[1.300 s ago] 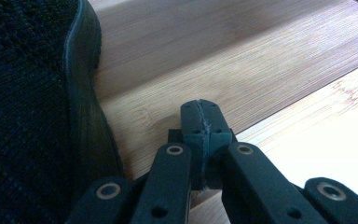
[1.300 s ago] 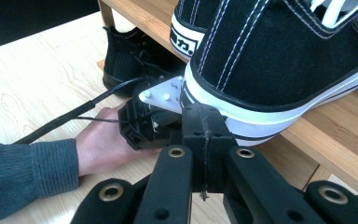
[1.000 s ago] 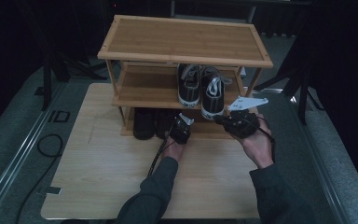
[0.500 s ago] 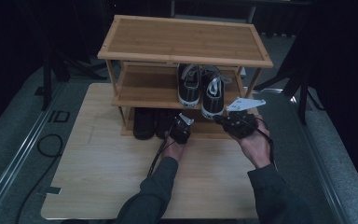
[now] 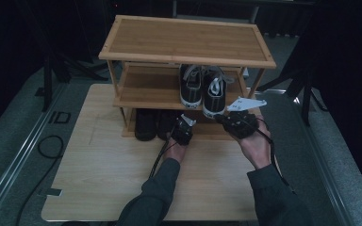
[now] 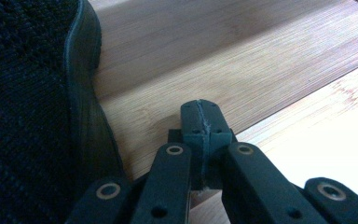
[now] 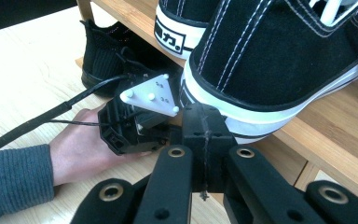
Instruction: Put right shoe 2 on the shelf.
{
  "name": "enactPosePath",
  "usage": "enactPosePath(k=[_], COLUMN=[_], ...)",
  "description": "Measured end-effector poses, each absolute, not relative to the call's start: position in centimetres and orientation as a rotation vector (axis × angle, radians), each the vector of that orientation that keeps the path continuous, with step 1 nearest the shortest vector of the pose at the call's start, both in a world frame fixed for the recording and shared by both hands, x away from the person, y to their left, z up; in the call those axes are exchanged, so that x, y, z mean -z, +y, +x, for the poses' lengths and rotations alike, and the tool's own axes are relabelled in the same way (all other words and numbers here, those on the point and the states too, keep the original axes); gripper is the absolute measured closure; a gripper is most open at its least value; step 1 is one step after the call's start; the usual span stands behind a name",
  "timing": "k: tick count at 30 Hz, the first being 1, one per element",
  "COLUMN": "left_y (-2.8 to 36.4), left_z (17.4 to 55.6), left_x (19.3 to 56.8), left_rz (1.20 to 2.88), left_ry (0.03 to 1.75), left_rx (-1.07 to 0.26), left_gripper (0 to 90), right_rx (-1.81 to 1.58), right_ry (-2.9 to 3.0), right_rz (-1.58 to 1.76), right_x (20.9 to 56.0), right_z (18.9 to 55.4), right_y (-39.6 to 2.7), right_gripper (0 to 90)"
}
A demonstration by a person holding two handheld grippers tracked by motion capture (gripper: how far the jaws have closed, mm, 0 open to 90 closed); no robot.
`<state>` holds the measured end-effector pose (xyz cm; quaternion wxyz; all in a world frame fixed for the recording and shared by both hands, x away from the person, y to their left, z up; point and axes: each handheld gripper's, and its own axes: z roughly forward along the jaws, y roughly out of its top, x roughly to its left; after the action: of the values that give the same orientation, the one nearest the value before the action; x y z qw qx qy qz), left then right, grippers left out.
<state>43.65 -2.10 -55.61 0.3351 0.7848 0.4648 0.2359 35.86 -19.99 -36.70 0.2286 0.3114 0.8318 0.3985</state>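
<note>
High view: both tools clenched empty, left tool (image 5: 183, 130) just right of dark shoes (image 5: 147, 123) on bottom shelf, right tool (image 5: 238, 122) under sneaker (image 5: 214, 94) heel; likely approach step, next needing jaws spread for a heel.

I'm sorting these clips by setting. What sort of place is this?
Probably a staged recording setup, not a home: a bamboo shoe rack with sneakers stands on a wooden board, amid dark stands and a floor cable.
</note>
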Motion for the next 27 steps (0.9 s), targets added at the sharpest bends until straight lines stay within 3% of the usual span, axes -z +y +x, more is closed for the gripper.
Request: enactPosePath(k=[27], left_y=[-2.08], left_z=[43.63], left_x=[55.59], left_rz=[2.049], left_ry=[1.215], left_rx=[-0.618], left_gripper=[90.0], right_rx=[-1.055], right_ry=[2.227], right_rz=[0.89], right_x=[37.34], right_z=[36.14], right_y=[-19.53], right_gripper=[90.0])
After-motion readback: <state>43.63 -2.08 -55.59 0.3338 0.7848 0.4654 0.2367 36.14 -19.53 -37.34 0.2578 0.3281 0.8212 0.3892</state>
